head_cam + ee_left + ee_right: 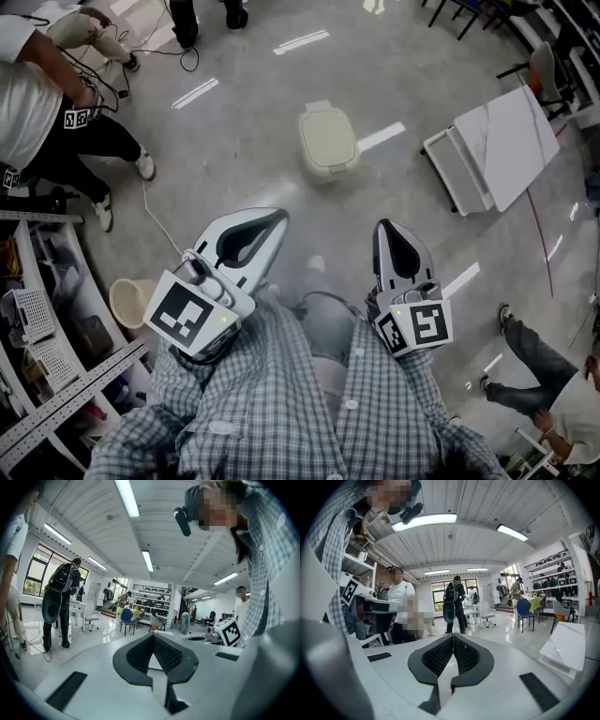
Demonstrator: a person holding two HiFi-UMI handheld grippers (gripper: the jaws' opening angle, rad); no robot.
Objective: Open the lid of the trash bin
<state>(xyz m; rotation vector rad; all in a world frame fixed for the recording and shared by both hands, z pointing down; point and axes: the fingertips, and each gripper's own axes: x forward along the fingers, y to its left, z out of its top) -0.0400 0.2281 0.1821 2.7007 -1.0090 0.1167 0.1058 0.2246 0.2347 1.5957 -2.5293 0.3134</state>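
We hold both tools close to our chest, above our checked shirt [281,403], and look steeply down at the grey floor [244,122]. The left claw [279,217] is narrowed all the way: in the left gripper view its two dark ribbed pads meet at the tips, with nothing between them. The right claw [383,226] is the same, its pads pressed tip to tip and holding nothing. Both point forward and hang in the air, touching nothing.

The trash bin [330,172] stands on the floor ahead of us, roughly between the lines of the two claws and well apart from both. It is cream-coloured, and its lid [327,139] lies flat and closed on top. A white strip of tape [380,138] runs on the floor just beside the bin, on its right.

Farther right a white board [511,141] lies on the floor. At our left stand metal shelves [56,375], with a small beige pail [129,302] on the floor beside them. A person in a white shirt [28,103] stands at the upper left, and another person [553,394] is at the lower right.
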